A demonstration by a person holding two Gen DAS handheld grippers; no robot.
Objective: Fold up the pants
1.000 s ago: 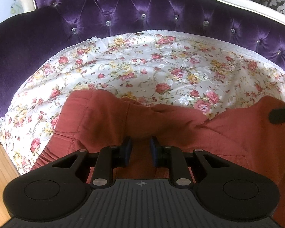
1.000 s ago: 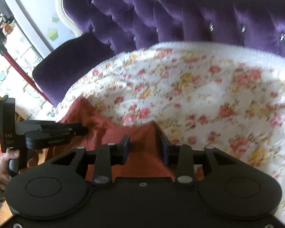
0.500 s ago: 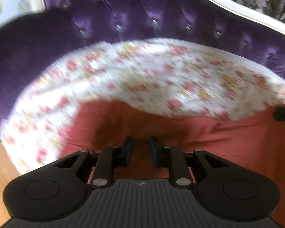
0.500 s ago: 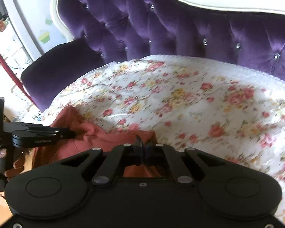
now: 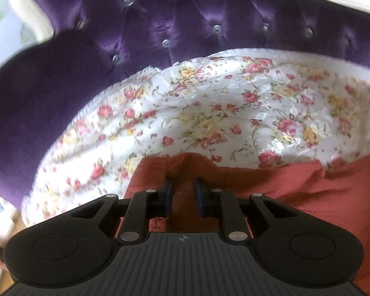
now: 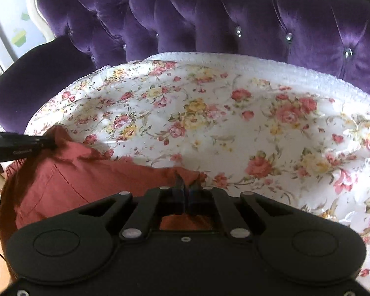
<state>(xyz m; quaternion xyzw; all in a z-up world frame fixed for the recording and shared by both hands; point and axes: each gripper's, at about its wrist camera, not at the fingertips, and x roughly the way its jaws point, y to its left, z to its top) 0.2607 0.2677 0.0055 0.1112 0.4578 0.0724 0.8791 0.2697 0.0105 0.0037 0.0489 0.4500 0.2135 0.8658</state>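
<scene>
The rust-red cotton pants lie on a floral white sheet — left gripper and right gripper each clamp an edge of the cloth; the right jaws have just loosened a little.

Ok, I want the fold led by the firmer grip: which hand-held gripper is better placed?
Probably left: the left hand-held gripper pinches a raised corner of the pants. The right hand-held gripper has pants cloth between its jaws, but they have just been opening.
</scene>
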